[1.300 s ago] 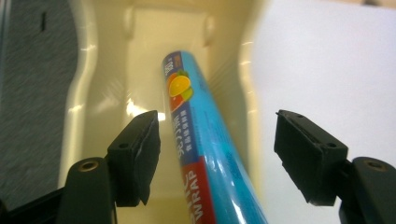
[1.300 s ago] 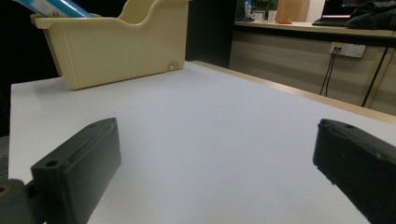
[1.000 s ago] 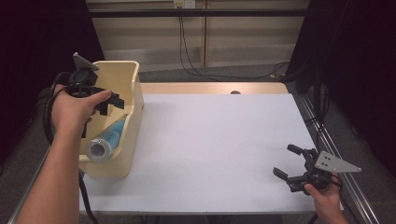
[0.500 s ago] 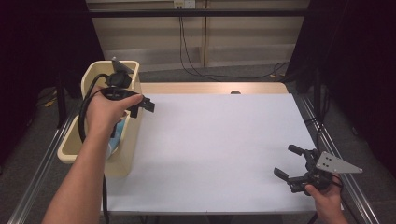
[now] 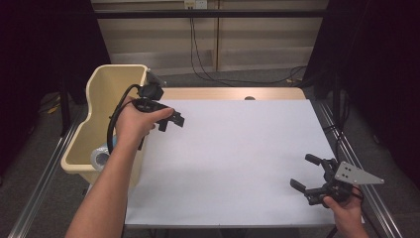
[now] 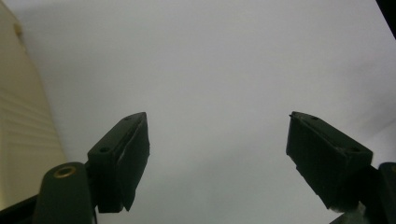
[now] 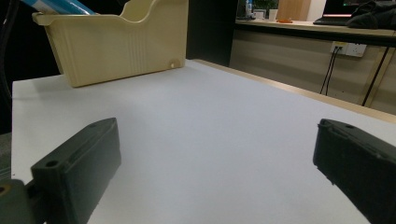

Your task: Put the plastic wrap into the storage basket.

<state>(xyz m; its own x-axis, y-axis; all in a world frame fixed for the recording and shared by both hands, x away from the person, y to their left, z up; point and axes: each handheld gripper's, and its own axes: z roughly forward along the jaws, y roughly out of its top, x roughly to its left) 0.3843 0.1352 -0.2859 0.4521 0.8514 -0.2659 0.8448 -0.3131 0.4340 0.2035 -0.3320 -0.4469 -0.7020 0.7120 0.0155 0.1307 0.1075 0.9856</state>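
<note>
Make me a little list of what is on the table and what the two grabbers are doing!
table: white top, with a wooden strip along its far edge
bin: cream plastic bin at the table's left edge
in the bin: a blue and white tube lying at the near end
left gripper: over the table beside the bin; its jaws have just been opening, with nothing between them
right gripper: at the near right corner of the table, jaws open, holding nothing

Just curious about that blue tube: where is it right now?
In the high view, the blue plastic tube lies inside the cream plastic bin at the table's left edge, partly hidden by the person's left forearm.
</note>
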